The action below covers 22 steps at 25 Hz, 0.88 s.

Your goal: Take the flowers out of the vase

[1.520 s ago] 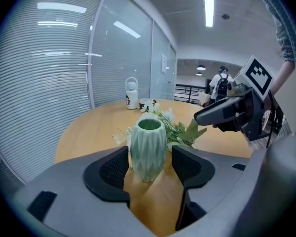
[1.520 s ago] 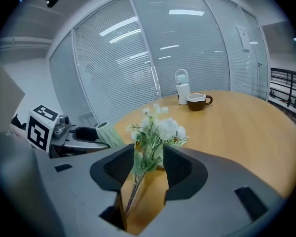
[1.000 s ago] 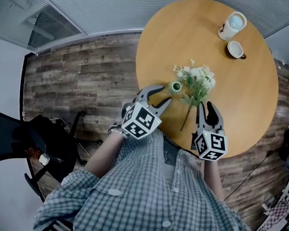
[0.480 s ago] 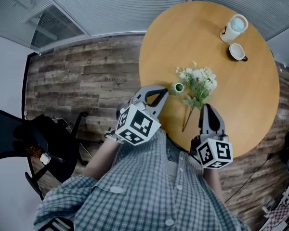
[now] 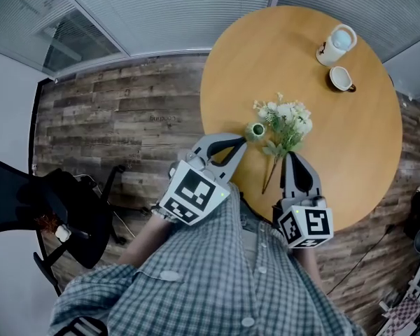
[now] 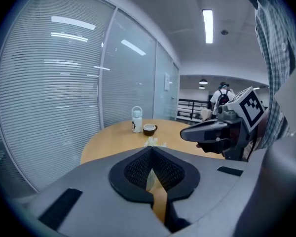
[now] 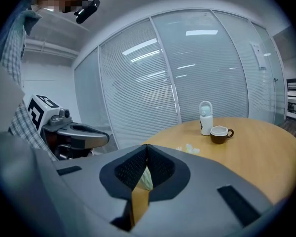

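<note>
A small green vase stands on the round wooden table. A bunch of pale flowers lies flat beside it, its stem running toward the near edge. My left gripper is shut and empty, with its tip just short of the vase. My right gripper hovers over the stem's end; its jaws have just been closing, and it is now shut with nothing between them. In the left gripper view the jaws meet, and the flowers show beyond them. The right gripper view shows the same.
A white bottle and a brown mug stand at the table's far side. An office chair is on the wood floor at the left. Glass walls with blinds surround the room. A person stands far off.
Both grippers went from open to shut with nothing in them. They rose and drew back from the vase and the stem toward the person's body.
</note>
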Motion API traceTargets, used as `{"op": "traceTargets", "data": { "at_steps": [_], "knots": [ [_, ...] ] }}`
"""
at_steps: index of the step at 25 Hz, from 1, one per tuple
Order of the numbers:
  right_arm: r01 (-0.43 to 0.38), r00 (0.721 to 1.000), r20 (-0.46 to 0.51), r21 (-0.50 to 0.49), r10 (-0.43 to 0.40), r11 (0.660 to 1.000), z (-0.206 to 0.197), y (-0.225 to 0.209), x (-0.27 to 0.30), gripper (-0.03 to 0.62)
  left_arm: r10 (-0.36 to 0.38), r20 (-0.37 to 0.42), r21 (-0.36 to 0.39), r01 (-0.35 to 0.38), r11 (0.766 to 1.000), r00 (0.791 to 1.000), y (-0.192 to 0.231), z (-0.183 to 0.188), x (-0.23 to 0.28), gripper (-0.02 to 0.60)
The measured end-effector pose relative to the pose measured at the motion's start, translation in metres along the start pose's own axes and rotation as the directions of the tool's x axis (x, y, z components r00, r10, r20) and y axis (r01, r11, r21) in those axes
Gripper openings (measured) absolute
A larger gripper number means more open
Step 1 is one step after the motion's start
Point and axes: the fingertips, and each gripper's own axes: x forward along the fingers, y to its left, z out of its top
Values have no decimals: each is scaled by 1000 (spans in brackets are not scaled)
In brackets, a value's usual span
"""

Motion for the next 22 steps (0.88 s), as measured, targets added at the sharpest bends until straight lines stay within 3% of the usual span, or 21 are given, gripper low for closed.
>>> {"op": "traceTargets", "data": {
  "at_steps": [4, 22],
  "knots": [
    [-11, 1000, 1, -19, 11, 1000, 3, 6, 1, 11, -22, 20, -41, 23, 999, 1000, -10, 0, -1, 8],
    [-32, 999, -44, -19, 31, 999, -7, 3, 0, 10, -25, -21, -16, 25, 1000, 999, -22, -17, 4, 8]
  ]
}}
